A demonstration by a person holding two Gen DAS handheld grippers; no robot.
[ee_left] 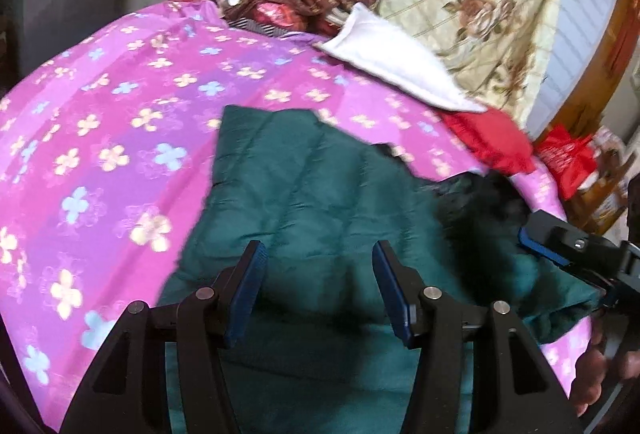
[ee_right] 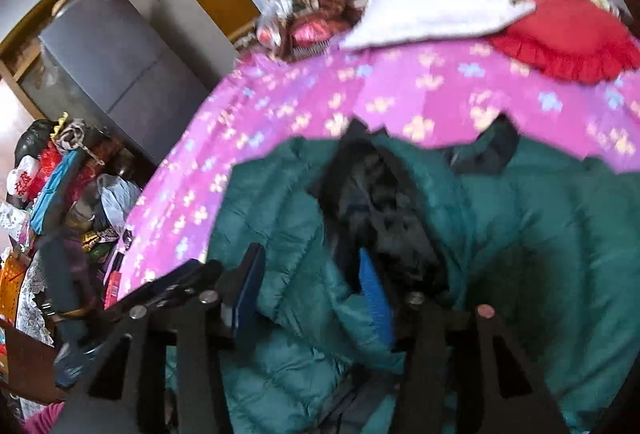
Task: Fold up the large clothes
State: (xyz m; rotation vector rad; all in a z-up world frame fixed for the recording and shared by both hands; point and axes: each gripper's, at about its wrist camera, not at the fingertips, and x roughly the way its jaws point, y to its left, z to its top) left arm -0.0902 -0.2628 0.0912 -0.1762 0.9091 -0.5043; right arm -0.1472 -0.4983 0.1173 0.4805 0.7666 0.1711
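A pink floral bedsheet (ee_left: 120,105) covers the bed. Beyond stands a grey cabinet (ee_right: 120,73), possibly a fridge

Both views are evenly lit by soft daylight, without glare. Strong fisheye bending and dark vignetting are seen at the edges; motion blur softens everything.

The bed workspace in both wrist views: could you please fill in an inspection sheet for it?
Surface: pink floral bedspread.
Job's things: green quilted jacket lying spread out, dark fur collar exposed.
Clutter: white cloth, red cushion, floral quilt.
Grippers: left tool open above jacket; right tool open, jacket fabric between its fingers.
Cables: nothing seen.
Surroundings: grey cabinet, cluttered side shelf.
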